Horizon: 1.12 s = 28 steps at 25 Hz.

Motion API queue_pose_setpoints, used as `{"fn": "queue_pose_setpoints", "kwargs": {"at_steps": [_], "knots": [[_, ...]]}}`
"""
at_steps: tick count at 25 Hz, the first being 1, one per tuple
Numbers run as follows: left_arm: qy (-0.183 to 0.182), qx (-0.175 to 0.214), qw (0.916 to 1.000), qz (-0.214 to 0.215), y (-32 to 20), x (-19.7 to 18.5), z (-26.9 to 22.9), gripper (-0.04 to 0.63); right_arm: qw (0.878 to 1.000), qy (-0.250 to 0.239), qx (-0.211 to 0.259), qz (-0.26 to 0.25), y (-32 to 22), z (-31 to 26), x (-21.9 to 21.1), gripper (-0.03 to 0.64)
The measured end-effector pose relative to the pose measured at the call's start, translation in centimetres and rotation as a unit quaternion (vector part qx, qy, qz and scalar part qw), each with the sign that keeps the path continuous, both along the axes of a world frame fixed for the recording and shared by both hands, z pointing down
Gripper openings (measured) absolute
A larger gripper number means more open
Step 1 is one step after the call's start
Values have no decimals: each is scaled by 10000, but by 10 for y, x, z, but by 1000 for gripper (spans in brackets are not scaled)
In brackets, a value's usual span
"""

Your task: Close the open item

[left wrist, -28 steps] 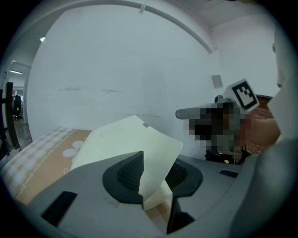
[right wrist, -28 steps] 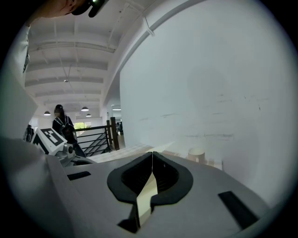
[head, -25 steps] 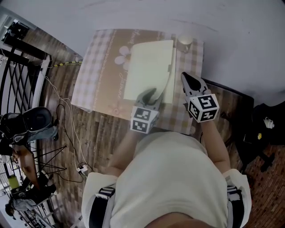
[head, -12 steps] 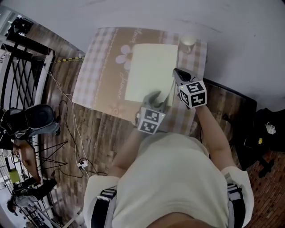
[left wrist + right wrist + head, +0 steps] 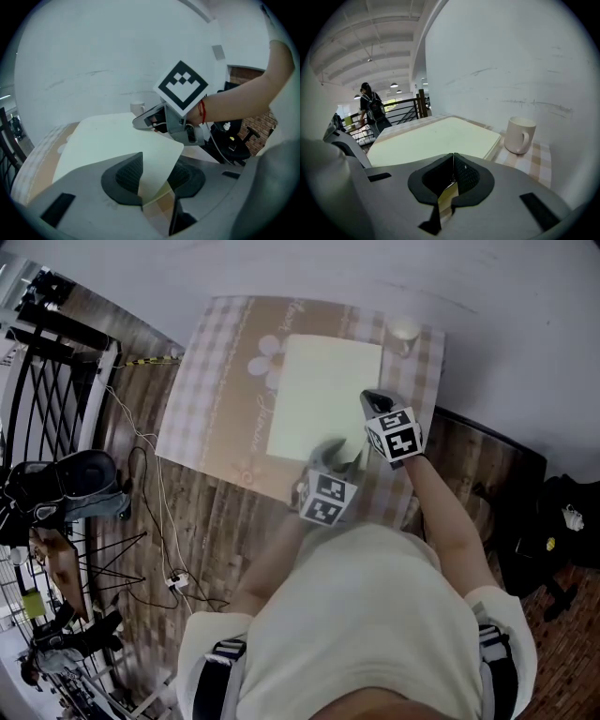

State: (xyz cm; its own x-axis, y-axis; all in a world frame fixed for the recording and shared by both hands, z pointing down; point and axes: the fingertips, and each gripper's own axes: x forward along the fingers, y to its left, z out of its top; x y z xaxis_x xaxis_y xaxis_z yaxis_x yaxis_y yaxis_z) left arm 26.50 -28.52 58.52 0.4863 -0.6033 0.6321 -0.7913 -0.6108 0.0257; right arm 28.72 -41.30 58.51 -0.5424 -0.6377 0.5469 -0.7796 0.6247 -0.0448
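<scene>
A pale yellow book [image 5: 323,404] lies shut and flat on the checked tablecloth of a small table [image 5: 216,409]. My left gripper [image 5: 339,454] is at the book's near right corner. In the left gripper view [image 5: 157,173] its jaws are opening, and the cover's corner [image 5: 161,157] lies loose in the gap between the pads. My right gripper [image 5: 367,397] is shut, its tip over the book's right edge, and also shows in the left gripper view [image 5: 150,121]. The right gripper view [image 5: 453,161] looks across the closed book [image 5: 436,138] with nothing between the pads.
A white mug [image 5: 404,331] [image 5: 519,135] stands at the table's far right corner by the white wall. Black railings [image 5: 42,381], cables and a tripod [image 5: 112,568] are on the wooden floor to the left. A dark chair [image 5: 553,521] is on the right.
The raised cover has come down flat onto the book. My right gripper has moved left onto the book's right edge. The left gripper has stayed at the near corner.
</scene>
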Motion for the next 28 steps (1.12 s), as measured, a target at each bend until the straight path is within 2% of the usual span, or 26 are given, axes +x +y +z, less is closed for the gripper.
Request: {"fn": "queue_pose_setpoints", "kwargs": {"at_steps": [3, 6, 9, 16, 18, 25, 28], "knots": [[-141, -51, 9999, 46, -1, 3, 5, 130, 10000, -54, 37, 14, -2, 7, -1, 0], [-215, 20, 9997, 101, -2, 5, 5, 141, 9993, -337, 126, 103, -3, 7, 1, 0], [-248, 78, 9996, 130, -2, 6, 5, 144, 9993, -340, 12, 177, -5, 9, 2, 0], [-71, -29, 9996, 277, 9, 9, 2, 193, 9973, -532, -448, 244, -10, 11, 1, 0], [-26, -88, 9997, 232, 15, 8, 3, 196, 9980, -444, -404, 217, -12, 12, 0, 0], [58, 66, 10000, 22, 27, 5, -8, 201, 9989, -323, -236, 263, -12, 11, 0, 0], [295, -47, 9995, -110, 35, 4, -15, 199, 9987, -347, -221, 299, -13, 10, 0, 0]]}}
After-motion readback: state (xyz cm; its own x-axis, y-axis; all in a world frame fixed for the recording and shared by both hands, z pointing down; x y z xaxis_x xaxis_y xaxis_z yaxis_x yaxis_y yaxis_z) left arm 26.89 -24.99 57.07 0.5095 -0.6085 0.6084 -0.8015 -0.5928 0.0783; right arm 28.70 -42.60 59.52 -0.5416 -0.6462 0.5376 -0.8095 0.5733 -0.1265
